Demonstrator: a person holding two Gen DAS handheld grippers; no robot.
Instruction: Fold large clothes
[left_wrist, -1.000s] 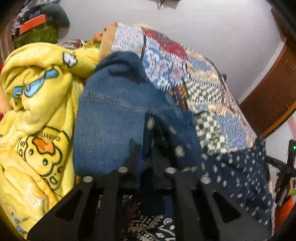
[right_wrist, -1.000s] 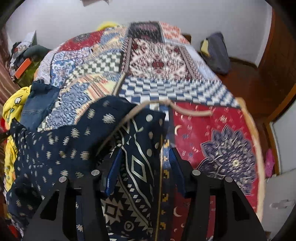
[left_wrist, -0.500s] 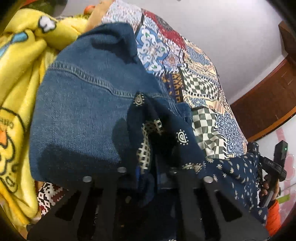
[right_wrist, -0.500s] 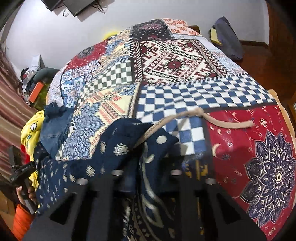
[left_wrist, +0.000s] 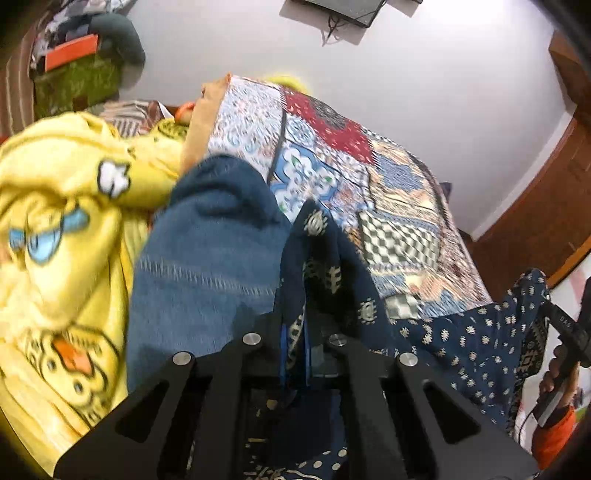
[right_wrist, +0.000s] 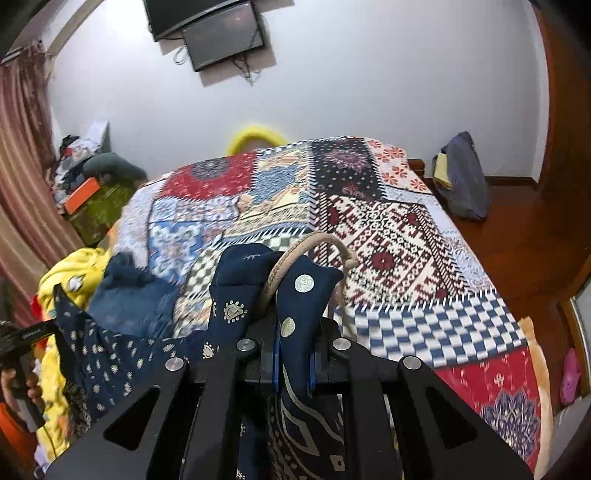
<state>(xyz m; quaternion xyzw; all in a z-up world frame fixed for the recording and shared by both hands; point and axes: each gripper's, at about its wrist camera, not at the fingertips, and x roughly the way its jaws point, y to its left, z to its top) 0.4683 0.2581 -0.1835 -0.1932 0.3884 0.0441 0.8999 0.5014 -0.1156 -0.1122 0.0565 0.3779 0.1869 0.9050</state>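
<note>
Right wrist view: at bottom centre the right gripper (right_wrist: 293, 363) is clenching a bunched edge of the navy printed garment (right_wrist: 236, 295), its tan drawstring (right_wrist: 295, 254) looping above; in the left wrist view the left gripper (left_wrist: 295, 354) is pinching another edge. Cloth is sagging between them over the patchwork bedspread (right_wrist: 388, 229). Judged best: raising both evenly, pulling taut, clearing the denim (left_wrist: 207, 266) and yellow blanket (left_wrist: 59, 229).
</note>
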